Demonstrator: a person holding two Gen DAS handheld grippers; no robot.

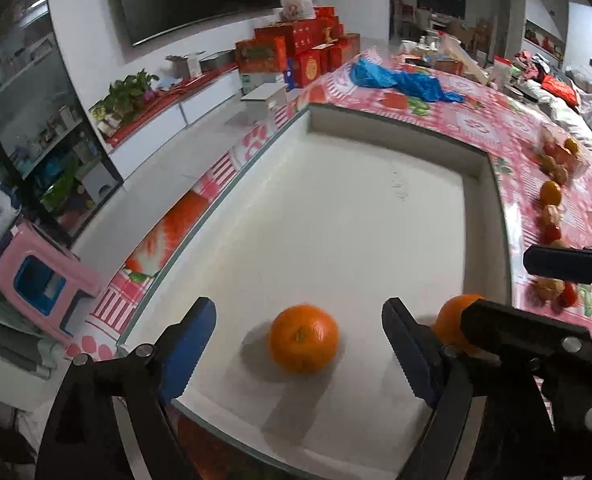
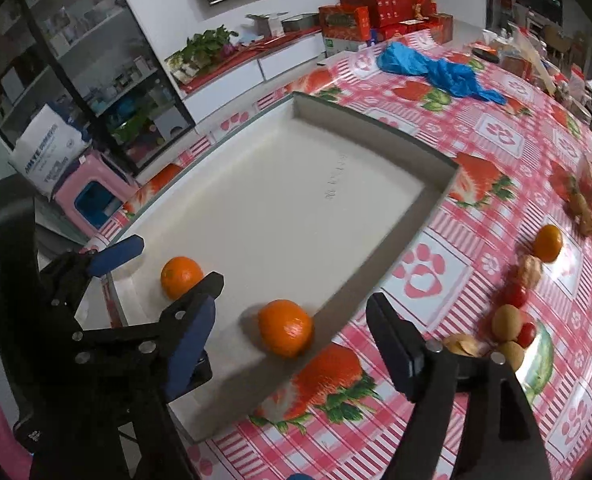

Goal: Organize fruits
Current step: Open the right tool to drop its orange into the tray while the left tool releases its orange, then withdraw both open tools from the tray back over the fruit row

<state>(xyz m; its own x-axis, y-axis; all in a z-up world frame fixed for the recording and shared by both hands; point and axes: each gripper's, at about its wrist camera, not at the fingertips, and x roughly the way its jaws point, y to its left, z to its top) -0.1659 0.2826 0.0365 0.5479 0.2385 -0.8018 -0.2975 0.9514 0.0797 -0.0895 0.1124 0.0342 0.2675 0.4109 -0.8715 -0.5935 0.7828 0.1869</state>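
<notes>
Right wrist view: two oranges (image 2: 285,327) in tray (image 2: 396,232); both hand-held grippers (image 2: 287,340) gape empty; fruits (image 2: 512,312) remain on counter (image 2: 476,160).

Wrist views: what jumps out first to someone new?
Two round orange fruits in a shallow white rectangular tray: one lies free between the open left gripper, the other against the tray's right wall, between the open right gripper. Next, the loud pink-and-red strawberry-print tablecloth, with a crumpled blue plastic bag beyond the tray and small mixed fruits scattered to its right.
</notes>
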